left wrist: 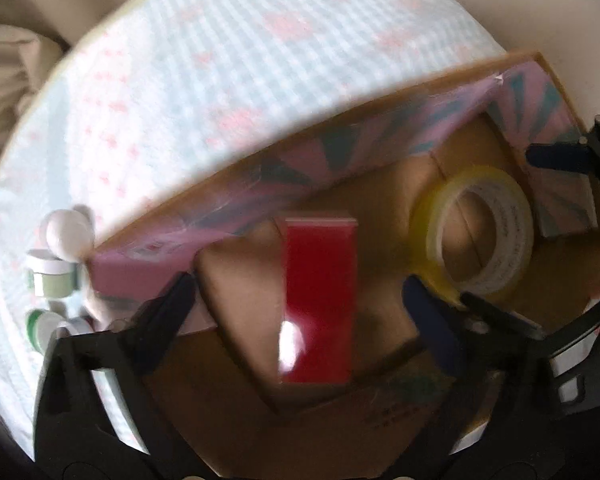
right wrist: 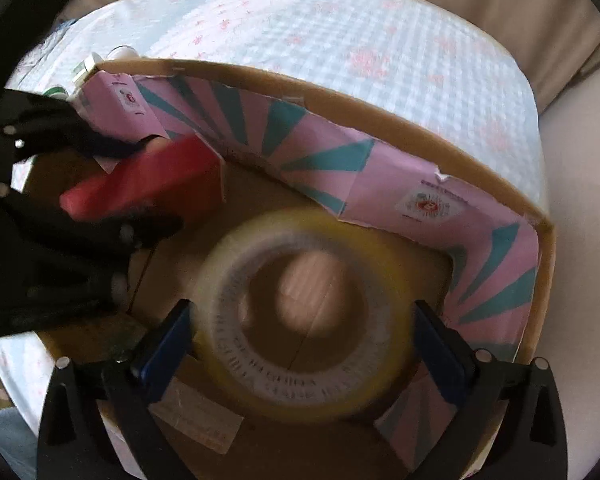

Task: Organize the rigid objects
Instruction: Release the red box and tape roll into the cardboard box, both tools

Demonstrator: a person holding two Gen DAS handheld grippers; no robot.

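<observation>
Yellow tape roll point(right wrist: 306, 312) between open right tongs point(right wrist: 304, 340)

A round table point(right wrist: 380, 40) covered with a pale blue checked cloth printed with pink flowers carries everything. In the right wrist view an open cardboard box point(right wrist: 440, 148), lined pink and teal, sits on the cloth and fills the view from about 9 o'clock round to 4 o'clock. Small white and green jars point(left wrist: 54, 276) stand on the cloth just outside the box's corner, at 9 o'clock in the left wrist view
</observation>
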